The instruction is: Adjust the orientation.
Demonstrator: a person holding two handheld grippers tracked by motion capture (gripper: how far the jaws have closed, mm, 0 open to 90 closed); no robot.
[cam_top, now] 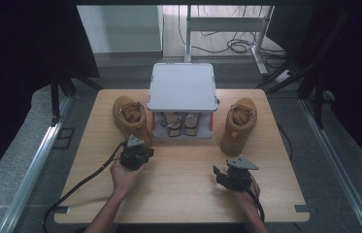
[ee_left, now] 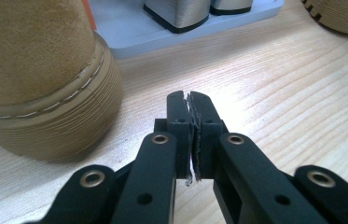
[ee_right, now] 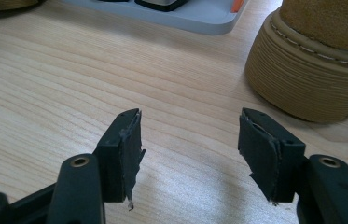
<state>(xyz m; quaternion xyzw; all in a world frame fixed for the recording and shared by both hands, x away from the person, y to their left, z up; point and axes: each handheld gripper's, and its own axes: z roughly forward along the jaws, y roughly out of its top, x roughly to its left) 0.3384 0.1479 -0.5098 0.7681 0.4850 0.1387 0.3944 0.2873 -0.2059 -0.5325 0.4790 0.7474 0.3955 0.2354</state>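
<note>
Two tan suede boots stand on the wooden table, the left boot [cam_top: 132,119] and the right boot [cam_top: 239,124], on either side of a grey two-level shoe rack [cam_top: 183,87]. A pair of silver shoes [cam_top: 181,124] sits on its lower shelf. My left gripper [cam_top: 134,144] is just in front of the left boot's toe. In the left gripper view its jaws [ee_left: 189,100] are pressed together with nothing between them, and the boot [ee_left: 31,70] is close at the left. My right gripper [ee_right: 190,126] stands open over bare wood, with the right boot's sole [ee_right: 316,60] ahead to the right.
The table [cam_top: 178,194] has bare wood between the two hands and toward its front edge. The rack's grey base [ee_left: 162,32] lies beyond the left gripper. Cables trail from both grippers off the near edge. Metal rails run along both sides of the table.
</note>
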